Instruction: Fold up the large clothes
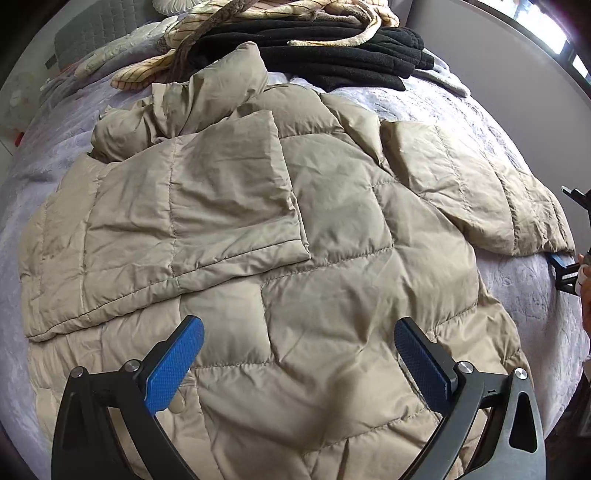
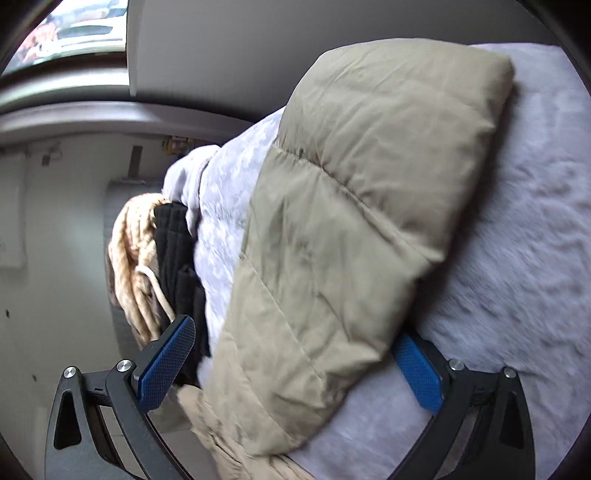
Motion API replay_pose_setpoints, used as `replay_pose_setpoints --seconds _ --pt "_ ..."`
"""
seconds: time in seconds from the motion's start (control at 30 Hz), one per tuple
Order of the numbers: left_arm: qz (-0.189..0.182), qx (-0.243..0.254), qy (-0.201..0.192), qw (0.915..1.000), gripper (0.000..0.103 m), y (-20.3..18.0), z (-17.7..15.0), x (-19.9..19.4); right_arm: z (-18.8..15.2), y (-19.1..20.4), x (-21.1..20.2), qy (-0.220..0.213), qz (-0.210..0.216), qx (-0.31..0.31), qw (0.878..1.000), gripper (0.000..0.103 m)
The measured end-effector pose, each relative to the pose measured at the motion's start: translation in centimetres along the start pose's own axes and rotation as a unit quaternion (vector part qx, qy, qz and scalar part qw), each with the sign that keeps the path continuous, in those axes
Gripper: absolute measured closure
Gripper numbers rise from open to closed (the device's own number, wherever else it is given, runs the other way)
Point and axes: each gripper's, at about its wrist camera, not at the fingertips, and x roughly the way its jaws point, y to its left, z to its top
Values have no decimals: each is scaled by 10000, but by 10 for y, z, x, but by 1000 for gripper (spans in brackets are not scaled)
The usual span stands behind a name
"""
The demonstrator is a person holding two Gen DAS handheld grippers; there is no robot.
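Observation:
A large beige quilted down jacket lies spread on the bed, its left sleeve folded across the body and its right sleeve stretched out to the right. My left gripper hovers open and empty above the jacket's lower part. My right gripper is open, with the right sleeve lying between its two fingers, one finger over it and one under. It shows at the right edge of the left wrist view, at the sleeve cuff.
The bed has a pale lilac cover. A stack of black folded clothes and a cream striped garment lie at the bed's far end. A wall and window stand beyond the bed's right side.

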Motion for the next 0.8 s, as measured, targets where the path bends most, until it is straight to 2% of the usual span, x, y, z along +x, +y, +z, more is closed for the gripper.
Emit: replay_pose_setpoints --seconds 0.03,0.1,0.13,0.17,0.23,0.33,0.43,0.57,0.63,0.7,0.73,0.8 --pt "-14 -11 -13 10000 0 1 0 -1 3 1 3 -22 87 151 9998 3" --pt "-20 -35 -47 10000 0 4 2 -2 6 1 8 34 271 426 9987 21" --pt "-24 -45 -57 10000 0 5 2 -3 8 -1 12 138 296 600 9977 61" --pt "-51 -68 -65 9999 0 8 3 -4 8 -3 17 246 317 772 9962 92" --pt "-43 -119 -92 9999 0 15 4 -6 5 -2 24 342 569 901 9937 96" --pt "23 -200 -176 9996 0 28 5 -10 -6 30 26 357 628 276 9970 96" --pt "104 -300 -262 9992 0 46 5 -15 -26 70 34 572 896 -288 9939 96" --pt "149 -560 -394 9975 0 77 5 -22 -71 139 51 906 1167 -1317 9802 96" --pt "232 -697 -460 9962 0 93 5 -26 -107 179 64 1103 1223 -2031 9652 96" --pt "345 -813 -520 9947 0 109 4 -30 -142 215 73 1203 1158 -2812 9450 96" --pt "415 -888 -559 9936 0 119 2 -32 -171 238 81 1256 1076 -3393 9260 96" --pt "515 -1027 -612 9915 0 137 -1 -35 -217 266 94 1386 976 -4178 8926 96"
